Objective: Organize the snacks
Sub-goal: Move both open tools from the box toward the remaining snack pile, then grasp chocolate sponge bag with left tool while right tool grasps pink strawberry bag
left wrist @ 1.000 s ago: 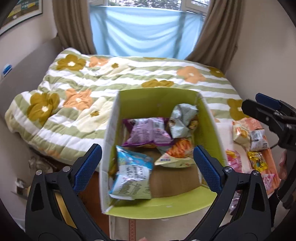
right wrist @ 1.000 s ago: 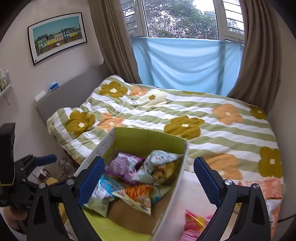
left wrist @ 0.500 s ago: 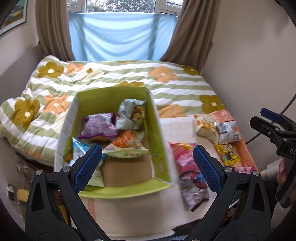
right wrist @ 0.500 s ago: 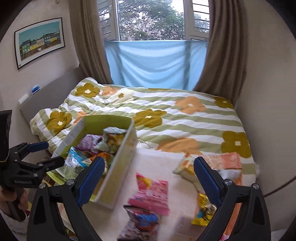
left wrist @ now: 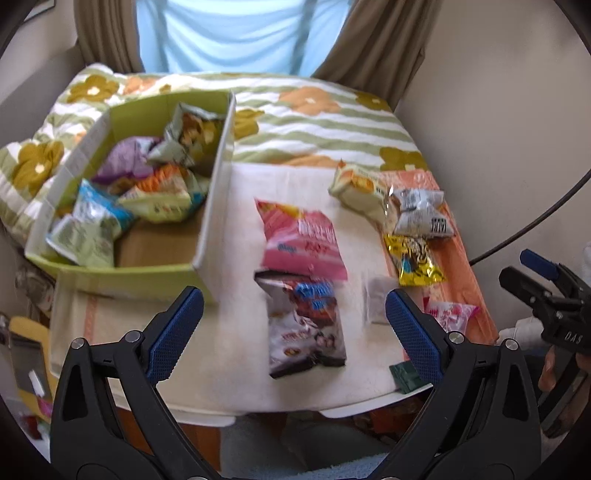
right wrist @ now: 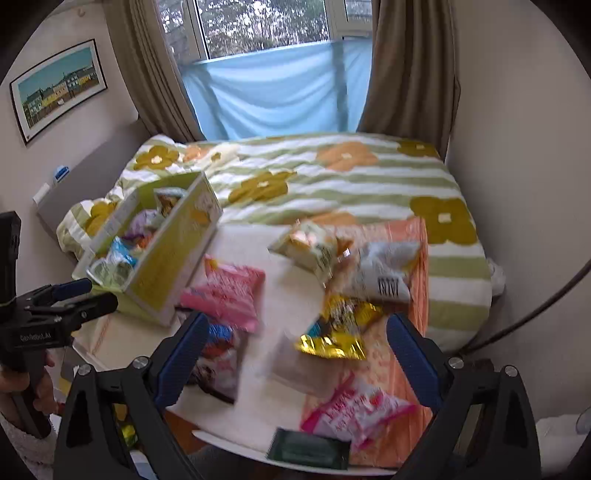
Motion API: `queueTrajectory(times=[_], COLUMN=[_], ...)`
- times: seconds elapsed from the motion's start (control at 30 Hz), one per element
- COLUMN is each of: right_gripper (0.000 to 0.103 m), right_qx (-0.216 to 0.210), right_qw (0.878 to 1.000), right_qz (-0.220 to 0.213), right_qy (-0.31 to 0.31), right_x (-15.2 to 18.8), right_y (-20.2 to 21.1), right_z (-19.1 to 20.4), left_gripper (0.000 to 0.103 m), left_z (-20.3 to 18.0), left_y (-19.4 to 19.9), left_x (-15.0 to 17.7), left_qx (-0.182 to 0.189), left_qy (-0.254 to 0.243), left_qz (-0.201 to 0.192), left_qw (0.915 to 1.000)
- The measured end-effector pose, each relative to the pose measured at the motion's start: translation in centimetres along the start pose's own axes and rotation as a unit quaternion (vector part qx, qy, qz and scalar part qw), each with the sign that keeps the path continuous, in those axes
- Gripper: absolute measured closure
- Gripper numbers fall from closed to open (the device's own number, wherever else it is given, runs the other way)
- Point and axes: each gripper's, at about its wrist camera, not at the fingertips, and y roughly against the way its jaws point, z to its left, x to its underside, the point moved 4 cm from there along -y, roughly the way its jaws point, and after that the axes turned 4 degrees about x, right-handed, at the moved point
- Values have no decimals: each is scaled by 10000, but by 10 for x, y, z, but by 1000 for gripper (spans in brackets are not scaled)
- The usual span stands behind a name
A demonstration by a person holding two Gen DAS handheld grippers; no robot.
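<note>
Bedside table [left wrist: 236, 376] carries the job, roughly half done. Ahead-left of the left gripper [left wrist: 293, 328], spread empty, the green box [left wrist: 216, 162] holds several packets. Ahead of the right gripper [right wrist: 295, 350], likewise spread, a pink bag [right wrist: 225, 295], gold packet [right wrist: 341, 325] and others wait.

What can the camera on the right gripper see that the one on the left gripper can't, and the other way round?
Only the right wrist view shows the window and the framed picture. Only the left wrist view shows the bare cardboard floor of the green box. Both show the pink snack bag, the gold packet and the flowered quilt.
</note>
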Motion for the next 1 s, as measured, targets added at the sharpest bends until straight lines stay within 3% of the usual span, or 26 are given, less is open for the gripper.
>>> queueTrajectory(times=[0.1, 0.27, 0.53, 0.73, 0.87, 1.0], right_gripper=[7, 7, 7, 7, 7, 7], right_qx=[85, 82, 496, 739, 928, 1162], right_qw=[9997, 9939, 9845, 9806, 9809, 9799], right_qz=[195, 588, 665, 790, 790, 832], right_qy=[-117, -931, -1543, -1633, -1517, -1391], right_x=[26, 70, 118, 133, 133, 132], right_y=[-13, -38, -57, -76, -89, -100], right_z=[-12, -32, -36, -38, -39, -40], left_gripper=[4, 4, 4, 6, 19, 20], left_z=[-4, -4, -4, 2, 2, 4], left_y=[-24, -58, -118, -143, -151, -154], left_x=[14, 29, 43, 46, 48, 47], left_qx=[-88, -175, -167, -46, 117, 258], left_qy=[68, 43, -258, -422, -579, -559], left_qz=[219, 467, 945, 1191, 1326, 1375], left_qw=[9997, 9987, 9950, 9920, 9894, 9886])
